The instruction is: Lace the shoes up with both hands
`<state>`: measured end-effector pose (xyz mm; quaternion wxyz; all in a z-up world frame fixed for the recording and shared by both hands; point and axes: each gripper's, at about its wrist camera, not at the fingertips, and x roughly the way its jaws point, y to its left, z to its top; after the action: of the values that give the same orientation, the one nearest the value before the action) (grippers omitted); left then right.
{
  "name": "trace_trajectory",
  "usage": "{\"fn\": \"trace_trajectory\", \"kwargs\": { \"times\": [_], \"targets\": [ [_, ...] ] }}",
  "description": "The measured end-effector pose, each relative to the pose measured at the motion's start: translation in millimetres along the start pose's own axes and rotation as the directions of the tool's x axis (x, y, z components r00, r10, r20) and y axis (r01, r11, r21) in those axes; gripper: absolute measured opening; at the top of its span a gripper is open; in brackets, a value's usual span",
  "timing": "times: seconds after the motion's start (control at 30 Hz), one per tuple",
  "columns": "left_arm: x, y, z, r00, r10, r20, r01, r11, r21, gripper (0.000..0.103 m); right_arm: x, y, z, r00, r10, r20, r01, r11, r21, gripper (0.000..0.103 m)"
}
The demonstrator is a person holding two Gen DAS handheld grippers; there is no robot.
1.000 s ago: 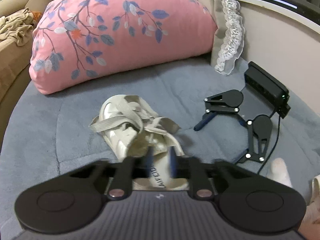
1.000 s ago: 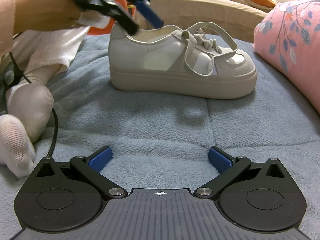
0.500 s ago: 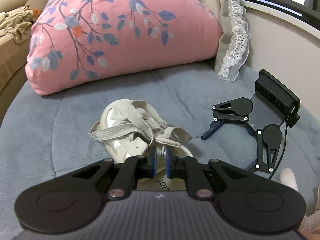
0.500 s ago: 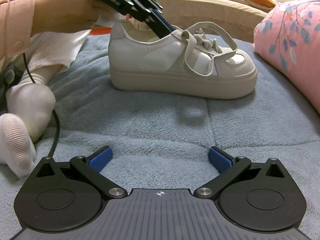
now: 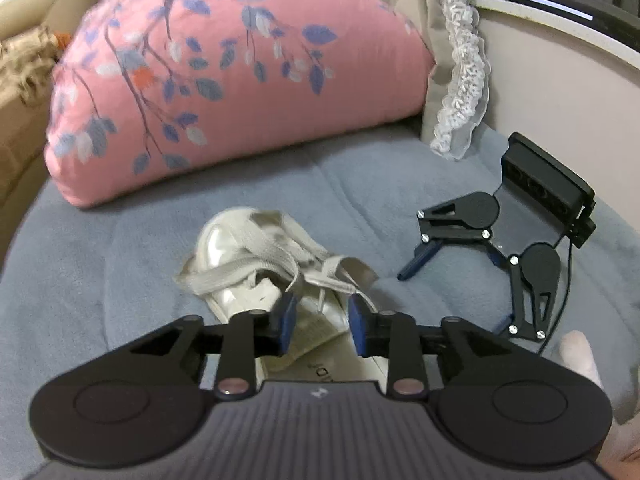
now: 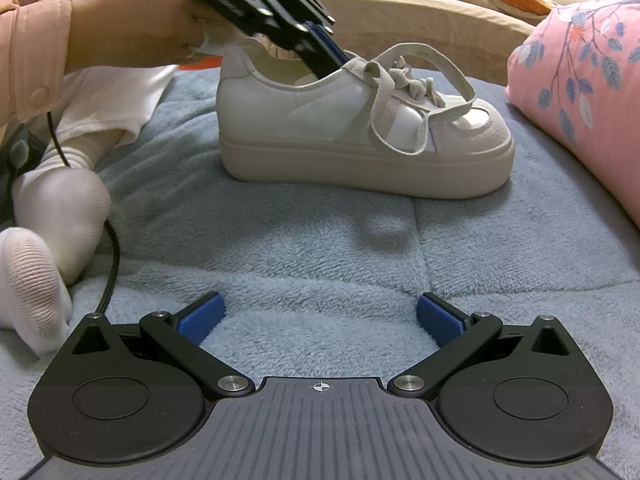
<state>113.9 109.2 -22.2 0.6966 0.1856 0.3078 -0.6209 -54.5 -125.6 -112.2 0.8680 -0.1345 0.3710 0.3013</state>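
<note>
Fleecy blue-grey blanket (image 6: pixel 320 240) carries the pale platform shoe (image 6: pixel 360 136), flat laces (image 6: pixel 400 80) loose. My left gripper (image 5: pixel 320 320) reaches into its collar, jaws slightly parted, seemingly gripping nothing. My right gripper (image 6: pixel 320 320) rests nearby, jaws wide.

we count one white shoe (image 6: pixel 360 120), one loose grey lace (image 6: pixel 424 92), two grippers (image 5: pixel 320 320) (image 6: pixel 318 318), one pink floral pillow (image 5: pixel 240 80), two white-socked feet (image 6: pixel 48 240)
</note>
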Motion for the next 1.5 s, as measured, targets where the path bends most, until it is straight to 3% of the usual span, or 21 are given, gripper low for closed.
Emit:
{"fn": "trace_trajectory", "kwargs": {
  "times": [0.1, 0.17, 0.2, 0.23, 0.33, 0.4, 0.47, 0.53, 0.57, 0.7, 0.73, 0.83, 0.87, 1.03, 1.13, 1.23, 1.33, 1.5],
  "targets": [
    [-2, -1, -2, 1.0, -0.008, 0.015, 0.008, 1.0, -0.011, 0.044, 0, 0, 0, 1.0, 0.0, 0.0, 0.0, 1.0, 0.0, 0.103],
    [-4, -2, -1, 0.998, -0.06, 0.008, 0.06, 0.998, 0.013, 0.082, 1, -1, 0, 1.0, 0.0, 0.0, 0.0, 1.0, 0.0, 0.103],
    [-4, 2, 0, 0.996, -0.093, -0.006, 0.093, 0.995, -0.021, 0.091, 1, -1, 0, 1.0, 0.0, 0.0, 0.0, 1.0, 0.0, 0.103],
    [-4, 6, 1, 0.992, -0.126, -0.019, 0.124, 0.99, -0.062, 0.093, 1, -1, 0, 1.0, 0.0, 0.0, 0.0, 1.0, 0.0, 0.103],
    [-5, 21, 1, 0.979, -0.201, -0.044, 0.188, 0.961, -0.203, 0.092, 1, -1, 0, 1.0, 0.0, 0.0, 0.0, 1.0, 0.0, 0.103],
    [-7, 16, 1, 0.987, -0.151, -0.051, 0.141, 0.977, -0.162, 0.081, 1, -1, 0, 1.0, 0.0, 0.0, 0.0, 1.0, 0.0, 0.103],
    [-8, 7, -1, 0.994, -0.099, -0.052, 0.093, 0.99, -0.108, 0.08, 1, -1, 0, 1.0, 0.0, 0.0, 0.0, 1.0, 0.0, 0.103],
    [-6, -5, -3, 0.996, -0.043, -0.073, 0.041, 0.998, -0.037, 0.085, 1, -1, 1, 1.0, 0.0, 0.0, 0.0, 1.0, 0.0, 0.103],
    [-4, -11, -3, 0.995, -0.035, -0.089, 0.035, 0.999, -0.004, 0.093, 1, -1, 0, 1.0, 0.0, 0.0, 0.0, 1.0, 0.0, 0.103],
    [-8, -13, 0, 0.994, -0.051, -0.096, 0.049, 0.999, -0.018, 0.103, 2, -2, 0, 1.0, 0.0, 0.0, 0.0, 1.0, 0.0, 0.103],
    [-10, -16, 1, 0.995, -0.023, -0.099, 0.022, 1.0, -0.008, 0.103, 2, -2, 0, 1.0, 0.0, 0.0, 0.0, 1.0, 0.0, 0.103],
    [-12, -35, -1, 0.979, 0.18, -0.095, -0.171, 0.981, 0.095, 0.103, 2, -2, 0, 1.0, 0.0, 0.0, 0.0, 1.0, 0.0, 0.103],
    [-11, -38, -2, 0.975, 0.199, -0.094, -0.188, 0.975, 0.116, 0.103, 2, -2, 0, 1.0, 0.0, 0.0, 0.0, 1.0, 0.0, 0.103],
    [-5, -40, 9, 0.968, 0.204, -0.148, -0.189, 0.976, 0.109, 0.103, 2, -1, 0, 1.0, 0.0, 0.0, 0.0, 1.0, 0.0, 0.103],
    [-14, -40, 9, 0.984, 0.161, -0.072, -0.151, 0.981, 0.122, 0.103, 2, -1, 0, 1.0, 0.0, 0.0, 0.0, 1.0, 0.0, 0.103],
    [-25, -38, 13, 0.988, 0.153, -0.025, -0.149, 0.981, 0.121, 0.103, 2, -1, 0, 1.0, 0.0, 0.0, 0.0, 1.0, 0.0, 0.103],
    [-30, -30, 16, 0.996, 0.089, -0.023, -0.087, 0.993, 0.076, 0.102, 2, -1, 0, 1.0, 0.0, 0.0, 0.0, 1.0, 0.0, 0.103],
    [-29, -28, 13, 0.998, 0.023, -0.053, -0.018, 0.997, 0.079, 0.097, 2, -2, 0, 1.0, 0.0, 0.0, 0.0, 1.0, 0.001, 0.103]
  ]
}}
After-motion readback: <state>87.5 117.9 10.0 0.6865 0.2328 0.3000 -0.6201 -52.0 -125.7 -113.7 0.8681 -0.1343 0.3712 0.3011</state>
